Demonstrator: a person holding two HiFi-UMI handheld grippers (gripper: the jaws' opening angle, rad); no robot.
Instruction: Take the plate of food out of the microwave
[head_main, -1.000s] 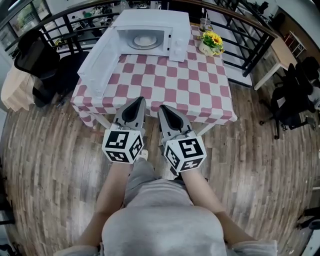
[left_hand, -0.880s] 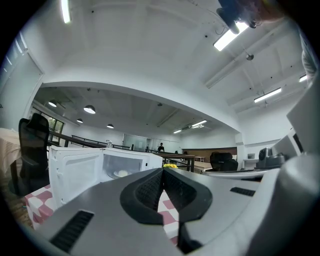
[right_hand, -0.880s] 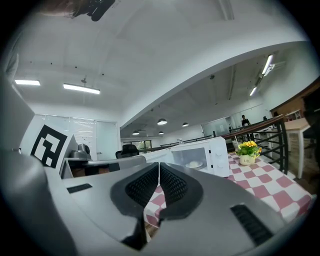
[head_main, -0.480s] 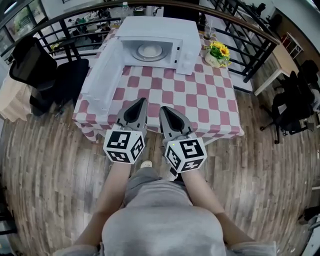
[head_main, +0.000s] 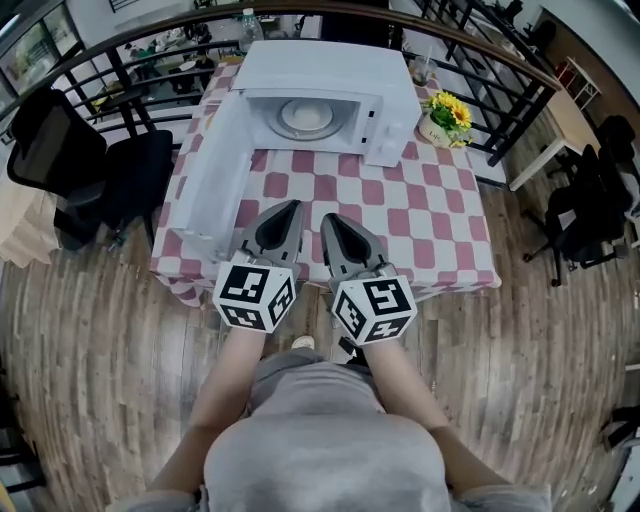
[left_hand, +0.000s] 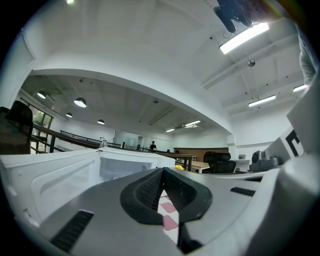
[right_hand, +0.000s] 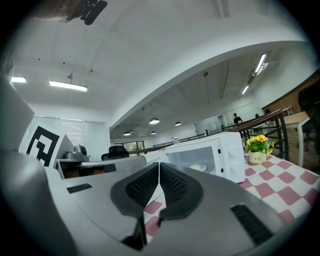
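White-on-white is the risk: the plate (head_main: 305, 117) sits deep in the microwave (head_main: 330, 62) cavity, upper centre of frame, rim hard to pick out, so a bad pinch could tip it & spill. The open door (head_main: 208, 180) juts out at left; my left tongs (head_main: 288, 210) could clip it. Both tongs, right (head_main: 328, 220) incl., are pressed shut & empty, at the desk (head_main: 410, 215) near edge. Plate looks round, pale, w/ a pale mound of food.
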